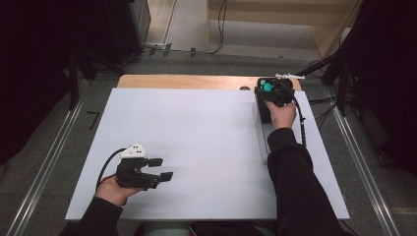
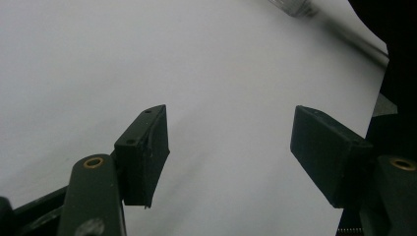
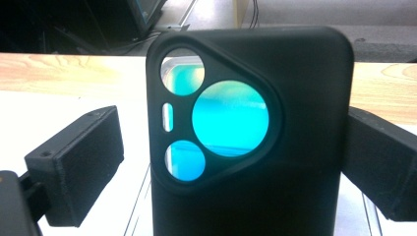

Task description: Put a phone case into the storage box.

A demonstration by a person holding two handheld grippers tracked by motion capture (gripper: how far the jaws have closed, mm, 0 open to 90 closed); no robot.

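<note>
A white table (image 1: 196, 142) is noted, its wooden far edge exposed, on a grey floor with metal rails and dark curtains at either side. Near the far right corner a black phone case (image 3: 255, 147) is seen upright, teal visible through its camera cut-outs, above a clear tray (image 1: 261, 140). The right gripper (image 1: 268, 88) is placed around it; the right fingers (image 3: 74, 167) are spread wide, the left pad clear of the case, contact on the other side not discernible. The case is judged light, flexible, slightly grippy; its long side edges are best taken. The left gripper (image 1: 160, 169) is held partly open and empty near the near left corner.
</note>
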